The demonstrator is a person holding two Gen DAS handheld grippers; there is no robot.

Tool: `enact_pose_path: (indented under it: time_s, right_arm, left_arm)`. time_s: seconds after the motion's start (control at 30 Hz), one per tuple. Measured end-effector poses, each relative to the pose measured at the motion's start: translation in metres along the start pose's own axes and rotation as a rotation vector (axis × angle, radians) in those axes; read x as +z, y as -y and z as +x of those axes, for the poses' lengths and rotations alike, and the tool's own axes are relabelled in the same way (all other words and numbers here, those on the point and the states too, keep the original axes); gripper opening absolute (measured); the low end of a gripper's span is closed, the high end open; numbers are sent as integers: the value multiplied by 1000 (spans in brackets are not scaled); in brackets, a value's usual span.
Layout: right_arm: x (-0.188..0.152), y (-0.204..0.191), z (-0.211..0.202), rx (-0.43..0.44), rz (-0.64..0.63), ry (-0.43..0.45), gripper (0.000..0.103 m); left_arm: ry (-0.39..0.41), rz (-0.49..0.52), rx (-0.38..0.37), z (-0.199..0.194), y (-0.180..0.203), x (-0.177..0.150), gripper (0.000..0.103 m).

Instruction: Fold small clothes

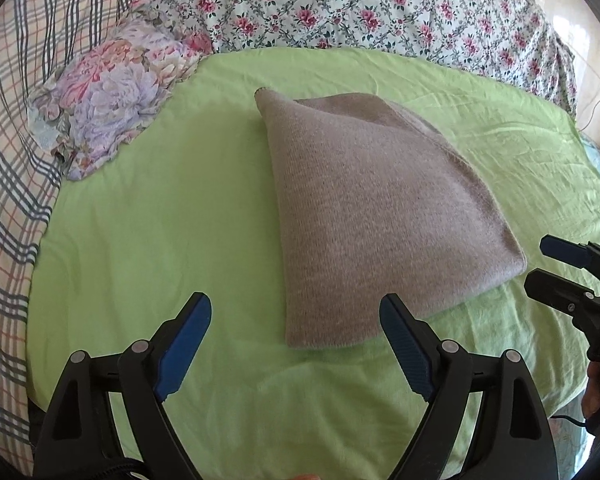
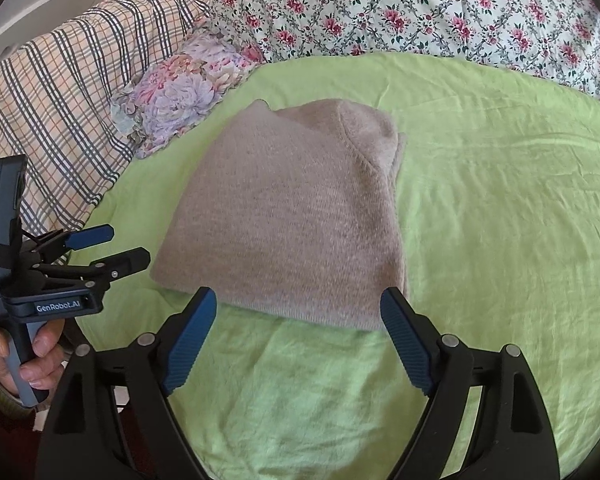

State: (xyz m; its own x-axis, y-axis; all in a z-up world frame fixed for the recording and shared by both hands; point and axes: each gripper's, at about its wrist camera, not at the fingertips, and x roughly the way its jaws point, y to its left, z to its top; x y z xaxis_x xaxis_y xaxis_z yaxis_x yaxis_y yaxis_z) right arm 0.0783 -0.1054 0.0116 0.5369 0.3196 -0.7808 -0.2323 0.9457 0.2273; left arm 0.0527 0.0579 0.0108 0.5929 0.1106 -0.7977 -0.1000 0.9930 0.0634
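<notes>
A grey-beige knitted garment lies folded into a compact stack on the light green sheet; it also shows in the right wrist view. My left gripper is open and empty, just short of the garment's near edge; it shows at the left of the right wrist view. My right gripper is open and empty at the garment's near edge; it shows at the right of the left wrist view.
A floral pillow lies at the far left of the green sheet. A checked blanket runs along the left. A flowered quilt is heaped along the back.
</notes>
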Motion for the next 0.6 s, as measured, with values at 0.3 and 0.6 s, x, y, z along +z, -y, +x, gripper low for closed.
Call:
enact_pose_path:
  time_s: [0.3, 0.6]
  right_arm:
    - [19, -1, 7, 20, -9, -18, 85]
    - [32, -4, 20, 25, -19, -30, 85]
  left_arm:
    - [-10, 10, 36, 6, 3, 15, 92]
    - [-8, -11, 36, 13, 1, 26, 92]
